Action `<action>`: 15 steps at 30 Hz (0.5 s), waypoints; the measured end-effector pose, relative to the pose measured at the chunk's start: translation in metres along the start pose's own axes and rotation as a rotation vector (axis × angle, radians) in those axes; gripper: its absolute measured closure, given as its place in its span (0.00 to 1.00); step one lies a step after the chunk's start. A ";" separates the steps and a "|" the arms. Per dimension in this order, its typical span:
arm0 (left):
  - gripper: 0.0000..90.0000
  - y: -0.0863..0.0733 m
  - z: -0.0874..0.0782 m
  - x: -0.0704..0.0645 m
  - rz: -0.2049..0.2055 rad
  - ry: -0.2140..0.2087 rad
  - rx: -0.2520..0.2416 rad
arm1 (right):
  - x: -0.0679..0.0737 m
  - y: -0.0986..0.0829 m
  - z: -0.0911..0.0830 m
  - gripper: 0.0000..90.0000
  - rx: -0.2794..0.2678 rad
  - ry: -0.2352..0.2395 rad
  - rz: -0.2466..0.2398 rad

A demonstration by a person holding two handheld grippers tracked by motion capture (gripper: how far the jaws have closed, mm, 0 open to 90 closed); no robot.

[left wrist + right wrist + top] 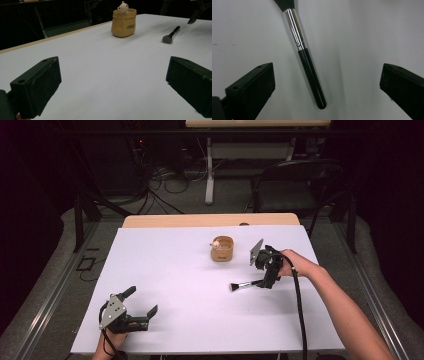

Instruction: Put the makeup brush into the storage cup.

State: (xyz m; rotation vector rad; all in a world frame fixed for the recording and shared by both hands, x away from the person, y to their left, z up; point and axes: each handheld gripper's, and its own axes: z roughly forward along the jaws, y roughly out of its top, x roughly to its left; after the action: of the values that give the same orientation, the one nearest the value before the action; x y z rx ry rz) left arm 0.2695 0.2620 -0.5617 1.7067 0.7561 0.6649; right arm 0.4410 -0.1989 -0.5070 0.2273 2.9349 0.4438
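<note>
Toward the right side of the white surface [165,285], you are holding the right gripper [268,275] over the handle end of a makeup brush [245,284], and by the look of things the pick-up is only beginning: the brush is lying flat on the surface, untouched, with its bristles pointing toward the left edge and its black handle running under your gripper. Seen from the right gripper view, the brush [304,53] is sitting between the two jaws, which are standing wide apart with bare surface on either side of the handle; it is lying a little closer to the jaw on that view's left and slanting across the gap, so neither jaw is touching it yet. What is left, as far as one can judge, is lowering, closing on the handle, lifting, and probably carrying the brush to the small tan pot [222,249] standing just beyond it toward the far edge, with a little pale figure peeking over its rim. Near the front left corner you are resting the left gripper [142,312], its jaws also spread wide and holding nothing, well apart from both brush and pot.
</note>
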 end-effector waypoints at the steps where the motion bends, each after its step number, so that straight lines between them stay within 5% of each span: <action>1: 0.00 0.000 0.000 0.000 0.000 -0.003 0.003 | 0.001 0.003 0.003 0.00 0.015 0.012 -0.021; 10: 0.00 0.000 0.001 0.000 0.002 -0.004 0.010 | 0.003 0.013 0.014 0.00 0.097 0.034 -0.089; 15: 0.00 0.000 0.001 0.000 -0.001 -0.005 0.010 | 0.006 0.019 0.016 0.11 0.129 0.043 -0.148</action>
State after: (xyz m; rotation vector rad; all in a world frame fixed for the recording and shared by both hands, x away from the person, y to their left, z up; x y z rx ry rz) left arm 0.2703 0.2614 -0.5621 1.7160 0.7577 0.6568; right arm 0.4401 -0.1757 -0.5176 0.0161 2.9980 0.2414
